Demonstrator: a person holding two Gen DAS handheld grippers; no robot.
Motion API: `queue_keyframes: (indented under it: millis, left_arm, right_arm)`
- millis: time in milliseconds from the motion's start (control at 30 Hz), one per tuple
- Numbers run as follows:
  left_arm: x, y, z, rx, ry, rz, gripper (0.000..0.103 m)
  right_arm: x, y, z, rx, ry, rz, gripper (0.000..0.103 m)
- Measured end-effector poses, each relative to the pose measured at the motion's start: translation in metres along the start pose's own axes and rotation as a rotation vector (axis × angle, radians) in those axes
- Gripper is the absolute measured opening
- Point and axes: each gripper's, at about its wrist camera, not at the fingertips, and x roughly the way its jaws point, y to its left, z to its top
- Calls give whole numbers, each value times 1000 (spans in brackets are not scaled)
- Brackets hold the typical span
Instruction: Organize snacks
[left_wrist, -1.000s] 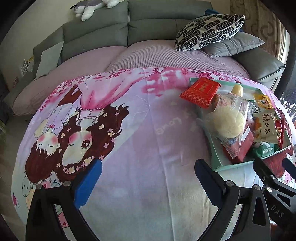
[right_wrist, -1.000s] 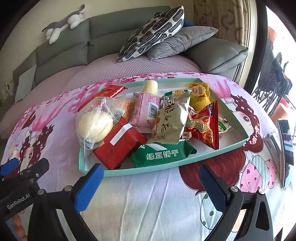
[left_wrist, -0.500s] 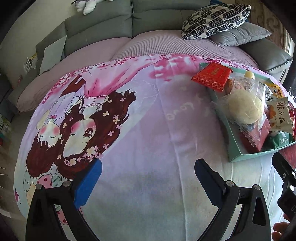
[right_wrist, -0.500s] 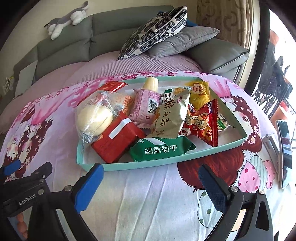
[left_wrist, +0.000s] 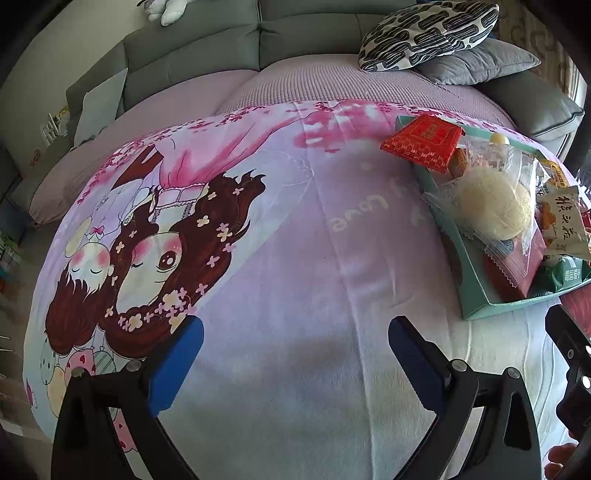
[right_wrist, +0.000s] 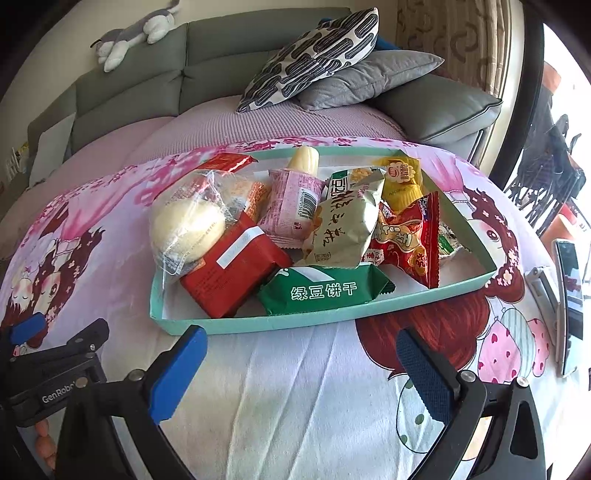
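The snacks sit heaped in the teal tray (right_wrist: 369, 308), which lies on the cartoon blanket (right_wrist: 295, 387) in front of the sofa (right_wrist: 221, 48). Inside the tray: a bun in a clear bag (right_wrist: 188, 225) at its left end, a red packet (right_wrist: 232, 267) and a green packet (right_wrist: 325, 291) against its near wall, a beige bag (right_wrist: 347, 229) in the middle, a red chip bag (right_wrist: 410, 240) toward its right.

My right gripper (right_wrist: 301, 358) hangs just short of the tray's near wall, jaws spread wide, nothing in them. My left gripper (left_wrist: 295, 349) is over bare blanket left of the tray, jaws also wide apart and empty.

Risks, as I judge them: the pile is loose and overlapping, so closing on one packet may drag its neighbours or tip the bun bag over the tray's left end. The tray looks light; a push on its near wall could slide it on the soft blanket. Slick wrappers may slip or crush.

Versus a second ago: my right gripper has crept closer to the tray, and my left gripper has swung away to the tray's left. Snacks haven't moved.
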Motion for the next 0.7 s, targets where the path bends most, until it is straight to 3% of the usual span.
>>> queue_keyframes:
  millis: [700]
  left_arm:
    - [-10,-1,5,-6,-19,12,100]
  right_arm:
    - [-5,3,3,-22,5,3,103]
